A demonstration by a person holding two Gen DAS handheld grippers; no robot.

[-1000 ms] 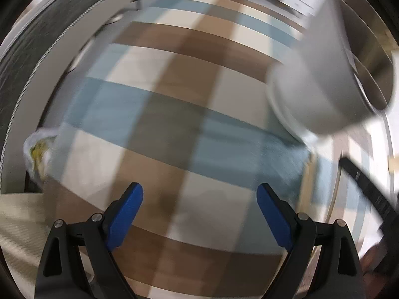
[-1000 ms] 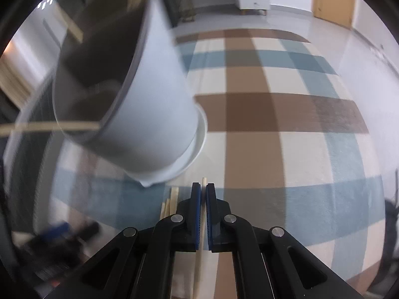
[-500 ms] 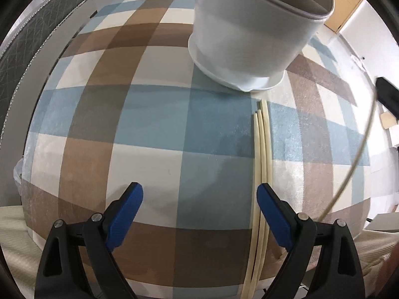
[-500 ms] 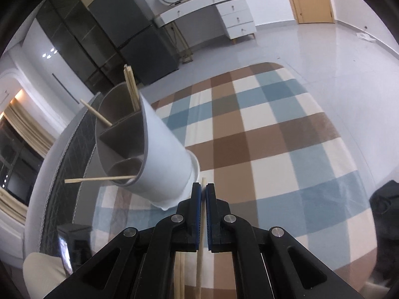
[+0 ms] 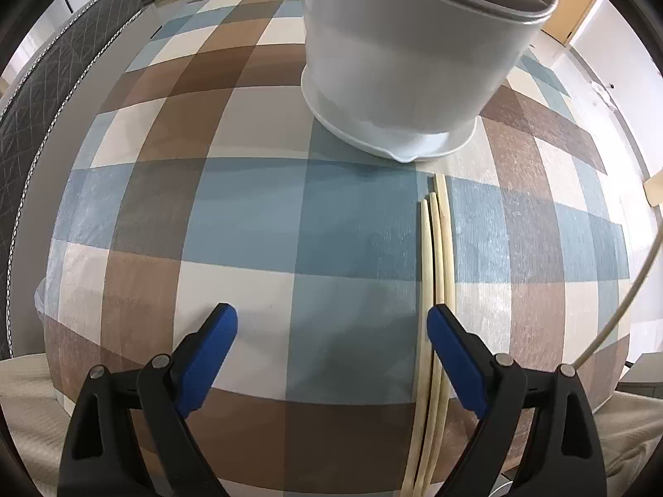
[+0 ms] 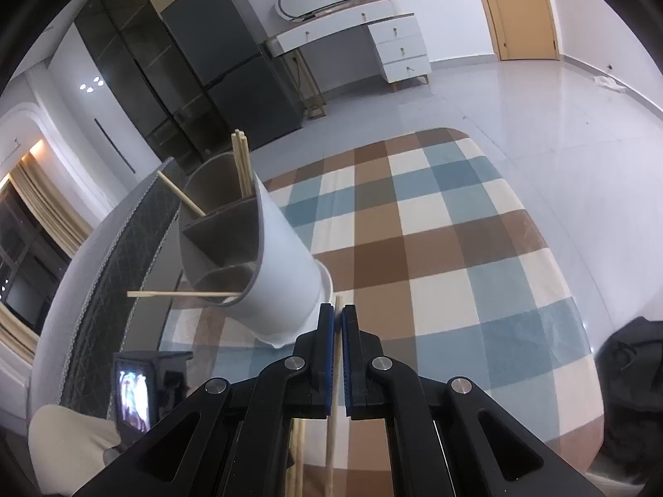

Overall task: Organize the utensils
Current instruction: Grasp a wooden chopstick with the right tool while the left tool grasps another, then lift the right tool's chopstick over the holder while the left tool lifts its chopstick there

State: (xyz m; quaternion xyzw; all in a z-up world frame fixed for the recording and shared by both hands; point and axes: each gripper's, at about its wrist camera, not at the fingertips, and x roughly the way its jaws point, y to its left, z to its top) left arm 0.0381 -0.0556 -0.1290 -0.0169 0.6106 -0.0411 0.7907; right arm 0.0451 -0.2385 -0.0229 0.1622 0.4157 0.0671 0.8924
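Note:
A white utensil holder [image 5: 406,62] with grey dividers stands on the checked tablecloth [image 5: 248,215]. Three pale chopsticks [image 5: 435,269] lie side by side just in front of it. My left gripper [image 5: 331,327] hovers open over the cloth, its right finger beside those sticks, nothing between the pads. In the right wrist view the holder [image 6: 281,273] holds several chopsticks in its compartments. My right gripper [image 6: 336,314] is shut on one chopstick [image 6: 337,302] that runs along its fingers, its tip poking past them above the holder's base.
A dark quilted seat back [image 5: 33,103] borders the table's left side. A dark device with a lit screen [image 6: 132,389] sits low at the left. Beyond the table are a tiled floor, a grey fridge [image 6: 232,66], a white desk [image 6: 373,37] and a wooden door [image 6: 522,8].
The left view swung from a blur onto the holder and the three lying chopsticks. The right gripper rose and tipped up with its chopstick, so the holder now looks smaller and lower.

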